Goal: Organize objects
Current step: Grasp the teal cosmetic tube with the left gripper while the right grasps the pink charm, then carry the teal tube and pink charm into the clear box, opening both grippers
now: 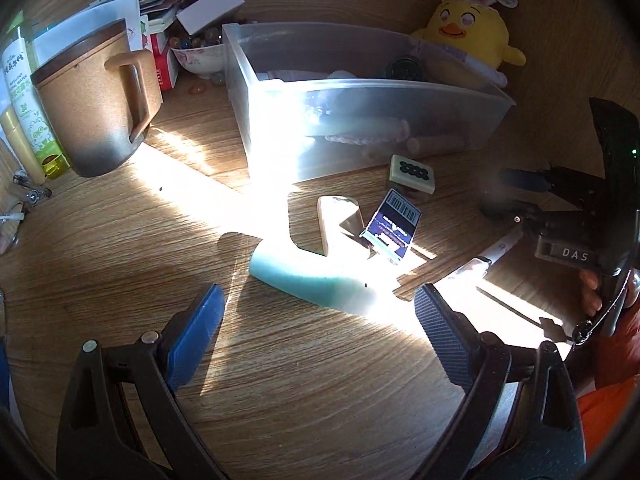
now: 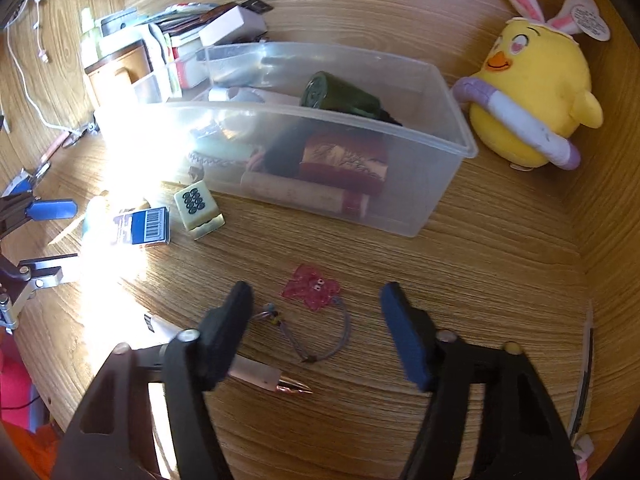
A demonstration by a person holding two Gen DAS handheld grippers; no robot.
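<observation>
A clear plastic bin stands on the wooden desk and holds several items. In front of it lie a mahjong tile, a blue barcode box, a pale block and a teal tube. My left gripper is open and empty, just short of the teal tube. My right gripper is open and empty over a red charm with a cord loop. A pen lies under its left finger.
A brown lidded mug stands at the left with bottles, a bowl of beads and stacked boxes behind. A yellow chick plush sits right of the bin. Strong sun glare washes out the desk's middle.
</observation>
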